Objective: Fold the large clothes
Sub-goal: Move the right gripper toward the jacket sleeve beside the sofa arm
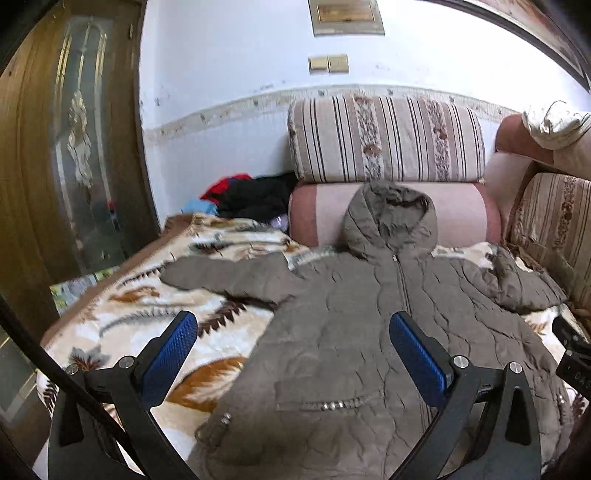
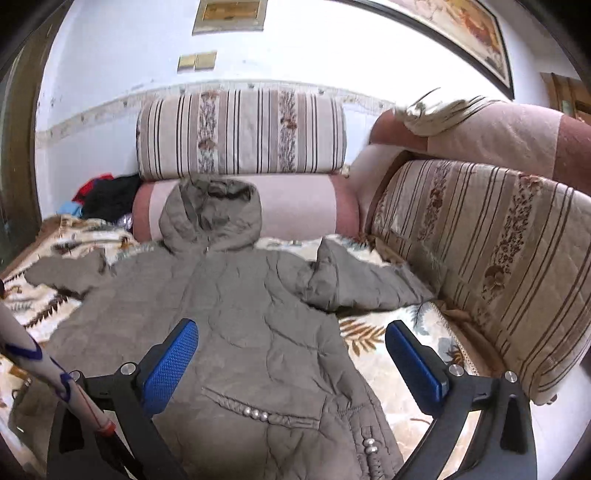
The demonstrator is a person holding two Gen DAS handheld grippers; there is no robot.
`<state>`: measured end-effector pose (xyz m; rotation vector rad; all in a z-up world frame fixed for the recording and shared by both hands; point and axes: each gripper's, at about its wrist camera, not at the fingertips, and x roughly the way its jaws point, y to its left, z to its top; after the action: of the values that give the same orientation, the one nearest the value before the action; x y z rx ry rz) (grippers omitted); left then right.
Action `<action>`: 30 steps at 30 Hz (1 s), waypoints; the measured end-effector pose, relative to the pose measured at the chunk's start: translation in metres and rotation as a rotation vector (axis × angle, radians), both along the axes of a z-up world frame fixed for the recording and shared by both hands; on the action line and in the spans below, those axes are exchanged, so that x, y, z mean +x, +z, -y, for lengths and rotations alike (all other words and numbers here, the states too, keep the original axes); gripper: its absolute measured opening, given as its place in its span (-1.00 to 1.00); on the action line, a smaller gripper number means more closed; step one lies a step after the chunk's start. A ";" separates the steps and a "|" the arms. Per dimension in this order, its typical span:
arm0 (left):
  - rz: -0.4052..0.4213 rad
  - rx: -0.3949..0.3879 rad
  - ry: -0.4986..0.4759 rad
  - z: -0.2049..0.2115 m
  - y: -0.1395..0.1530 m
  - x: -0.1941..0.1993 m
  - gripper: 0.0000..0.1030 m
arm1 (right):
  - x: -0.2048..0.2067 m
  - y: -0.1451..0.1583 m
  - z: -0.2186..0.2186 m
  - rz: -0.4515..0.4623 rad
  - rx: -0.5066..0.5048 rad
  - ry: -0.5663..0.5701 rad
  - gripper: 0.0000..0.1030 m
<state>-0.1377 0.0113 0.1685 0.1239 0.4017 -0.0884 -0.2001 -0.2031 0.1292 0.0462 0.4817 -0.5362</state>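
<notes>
Grey-brown quilted fabric fills the middle of both views: a hooded padded coat [image 1: 369,314] [image 2: 236,314] is laid flat, front up and zipped, on a cream fleece blanket [image 1: 122,314] [image 2: 391,373] printed with brown and grey leaves. Its hood [image 1: 391,218] [image 2: 212,218] is propped against a pink bolster [image 1: 461,214] [image 2: 303,206], above which a striped cushion [image 1: 388,140] [image 2: 240,133] is stacked. One sleeve [image 1: 225,275] is stretched out sideways over the blanket in the left wrist view, while the opposite sleeve [image 2: 362,284] is seen bent and bunched close to a second striped cushion [image 2: 498,258] in the right wrist view. Slanted pockets trimmed with silver studs [image 1: 332,406] [image 2: 255,413] are visible on the lower front. The left gripper [image 1: 291,350] is held above the coat's lower half with its blue pads [image 1: 170,354] spread wide and nothing gripped between them. The right gripper [image 2: 291,350] is likewise released, its pads [image 2: 170,358] well apart, one over the coat and the other over the blanket beside the coat's edge. A heap of red, black and blue clothes [image 1: 243,195] [image 2: 107,195] is piled at the far end of the blanket, next to the bolster. A glazed wooden door [image 1: 74,147] is seen at the left, and a framed picture [image 2: 461,33] is hung on the white wall.
</notes>
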 end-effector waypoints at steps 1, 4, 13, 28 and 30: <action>0.012 -0.005 0.005 0.000 0.001 0.001 1.00 | 0.001 -0.002 0.002 -0.003 0.012 -0.006 1.00; 0.000 -0.018 -0.001 -0.001 0.005 0.011 1.00 | 0.006 -0.007 0.009 -0.024 0.051 0.003 1.00; -0.093 0.041 0.013 0.003 0.010 0.045 1.00 | 0.035 -0.017 0.030 -0.139 0.117 0.008 1.00; -0.253 0.089 -0.090 0.037 -0.037 0.053 1.00 | 0.058 -0.063 0.059 -0.289 0.197 -0.050 0.94; -0.254 0.093 -0.090 0.037 -0.038 0.055 1.00 | 0.060 -0.067 0.062 -0.302 0.210 -0.055 0.94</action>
<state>-0.0828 -0.0259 0.1310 0.2235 0.6547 -0.1757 -0.1403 -0.2655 0.0620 0.1819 0.8327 -0.5471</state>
